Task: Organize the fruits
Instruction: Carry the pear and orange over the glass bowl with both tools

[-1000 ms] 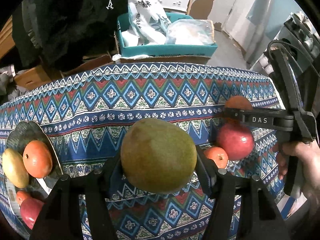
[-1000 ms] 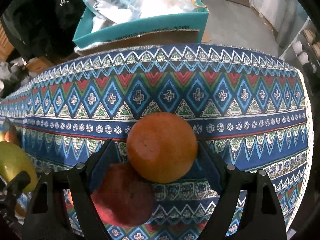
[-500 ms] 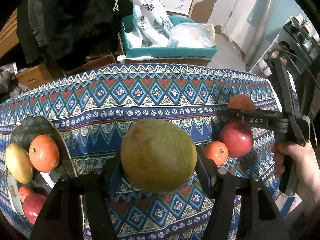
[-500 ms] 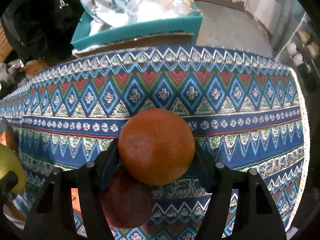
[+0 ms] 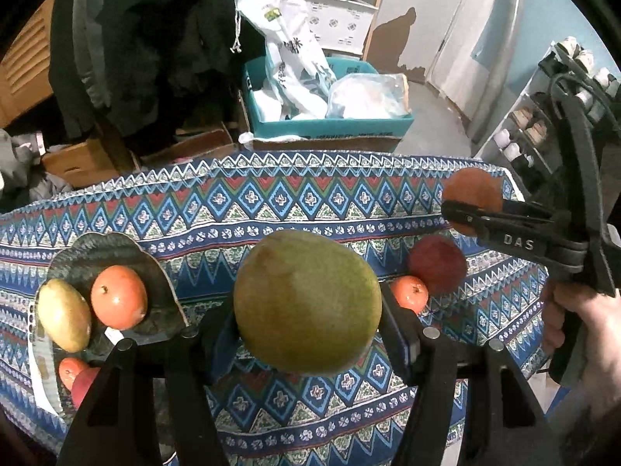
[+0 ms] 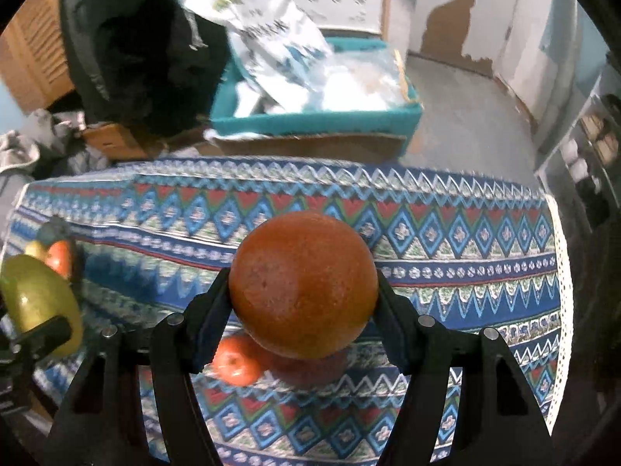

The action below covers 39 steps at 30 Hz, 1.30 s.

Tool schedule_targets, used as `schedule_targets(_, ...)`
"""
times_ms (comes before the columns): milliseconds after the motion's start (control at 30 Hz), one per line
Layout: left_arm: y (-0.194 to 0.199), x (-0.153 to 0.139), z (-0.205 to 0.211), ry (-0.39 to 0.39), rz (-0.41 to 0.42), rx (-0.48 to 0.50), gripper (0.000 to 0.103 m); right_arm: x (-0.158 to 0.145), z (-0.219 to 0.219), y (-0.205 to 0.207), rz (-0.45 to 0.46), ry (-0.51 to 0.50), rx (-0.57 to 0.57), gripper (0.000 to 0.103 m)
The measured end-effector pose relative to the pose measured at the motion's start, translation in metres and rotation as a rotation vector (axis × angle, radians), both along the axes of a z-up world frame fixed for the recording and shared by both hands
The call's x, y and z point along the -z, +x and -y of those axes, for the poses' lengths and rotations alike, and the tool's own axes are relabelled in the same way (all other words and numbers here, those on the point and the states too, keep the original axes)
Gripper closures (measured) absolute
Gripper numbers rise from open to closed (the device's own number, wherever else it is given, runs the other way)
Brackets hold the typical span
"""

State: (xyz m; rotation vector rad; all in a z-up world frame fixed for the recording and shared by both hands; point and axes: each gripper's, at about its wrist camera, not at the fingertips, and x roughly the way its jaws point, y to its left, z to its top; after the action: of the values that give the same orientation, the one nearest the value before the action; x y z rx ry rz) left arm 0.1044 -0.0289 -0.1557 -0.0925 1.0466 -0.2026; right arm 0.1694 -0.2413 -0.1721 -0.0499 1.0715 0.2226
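Note:
My left gripper (image 5: 306, 334) is shut on a large green mango (image 5: 306, 295), held above the patterned tablecloth (image 5: 271, 202). My right gripper (image 6: 302, 312) is shut on a big orange (image 6: 302, 279), lifted clear of the cloth. Under it lie a small tangerine (image 6: 235, 361) and a dark red fruit (image 6: 310, 371). A dark plate (image 5: 97, 248) at the left carries an orange fruit (image 5: 118, 297), a yellow-green mango (image 5: 64, 320), a small tangerine (image 5: 70, 371) and a red fruit (image 5: 83, 386). A hand (image 5: 582, 334) holds the right gripper at the right edge.
Behind the table stands a teal box (image 5: 330, 126) with white bags, on cardboard. Dark clothing (image 5: 147, 58) hangs at the back left. A shelf with small items (image 5: 543, 124) stands to the right. The cloth's lace edge (image 6: 562, 272) marks the table's right side.
The right gripper's jaws closed on the orange and lifted it off the cloth, away from the red fruit. The left gripper rose with the mango, so more of the plate shows.

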Motion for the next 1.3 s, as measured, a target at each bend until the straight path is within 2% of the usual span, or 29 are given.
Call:
schedule_targets(300, -0.018, -0.025, -0.010, -0.009, 0.039, -0.003, 0.037, -0.050, -0.029, -0.031, 0.085, 0.037, -0.082, 0.035)
schedule_targets(667, -0.040, -0.060, -0.024, -0.043, 0.098, -0.003, 0.037, -0.089, -0.059, -0.052, 0.157, 0.088, -0.163, 0.035)
schedule_targets(933, -0.050, -0.070, -0.039, -0.051, 0.111, -0.029, 0.037, -0.106, -0.084, -0.064, 0.185, 0.117, -0.224, 0.035)
schedule_targets(1300, -0.060, -0.077, -0.074, -0.060, 0.134, -0.088, 0.037, -0.116, -0.127, -0.070, 0.195, 0.131, -0.304, 0.035)
